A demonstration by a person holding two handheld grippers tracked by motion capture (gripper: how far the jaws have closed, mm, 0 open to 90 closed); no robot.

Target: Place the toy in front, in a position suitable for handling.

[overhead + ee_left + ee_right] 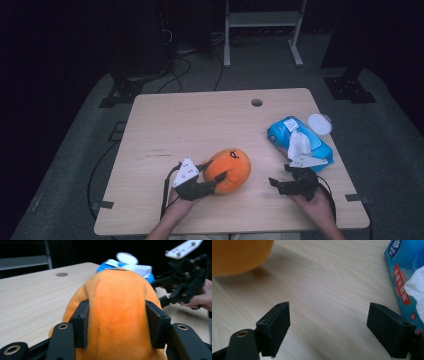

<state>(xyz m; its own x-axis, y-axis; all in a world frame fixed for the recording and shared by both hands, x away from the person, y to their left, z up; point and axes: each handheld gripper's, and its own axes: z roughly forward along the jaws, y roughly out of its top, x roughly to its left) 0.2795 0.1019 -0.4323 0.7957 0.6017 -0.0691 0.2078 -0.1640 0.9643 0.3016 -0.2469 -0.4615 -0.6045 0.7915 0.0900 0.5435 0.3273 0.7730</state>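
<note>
Orange plush toy [229, 170] sits clamped in the left tongs [210, 176], whose pads press into both of its flanks in the left gripper view, so it is gripped. Its long axis runs away from those tongs toward the far right, with the small dark mark on its far, upper end. The plush is rounded, soft and evenly orange. The right tongs [280, 184] stand open and empty to the toy's right, bare tabletop [200, 125] between their pads. Just beyond them lies a blue wipes pack [299, 142], a white lid [319, 123] beside it near the right edge. Beyond the left tongs the tabletop lies wide and bare up to a round hole [256, 102].
</note>
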